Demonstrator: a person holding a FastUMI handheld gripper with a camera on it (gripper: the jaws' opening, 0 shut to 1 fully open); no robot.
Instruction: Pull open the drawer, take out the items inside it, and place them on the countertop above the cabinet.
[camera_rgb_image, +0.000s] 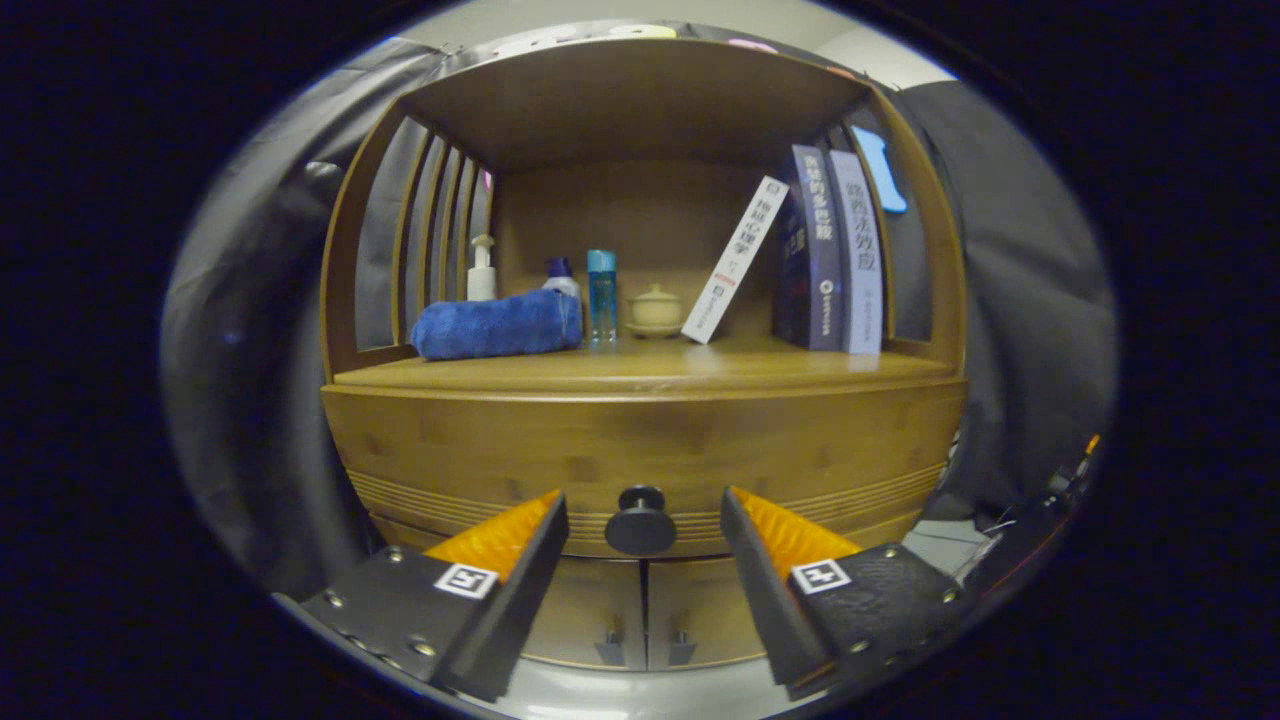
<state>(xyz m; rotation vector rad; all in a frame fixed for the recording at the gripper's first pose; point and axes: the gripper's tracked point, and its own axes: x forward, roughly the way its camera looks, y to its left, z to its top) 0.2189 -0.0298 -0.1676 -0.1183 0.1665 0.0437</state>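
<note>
Claw (640, 530) spread wide, lined up on the drawer knob (640, 520), which sits between the fingers but untouched. Drawer (640, 445) looks fully closed, so nothing is out yet. Up on the bench (640, 372): a blue towel (497, 325), bottles, a small pot, books. By my reckoning everything's left: grip, pull, empty it, set the items up top.

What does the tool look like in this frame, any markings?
The tool has two wedge-shaped fingers with ribbed inner pads. Each sits on a textured block with small round screws, and each block carries a square white tag with a black pattern. No cables show on it. The fingers are open either side of the drawer knob.
</note>
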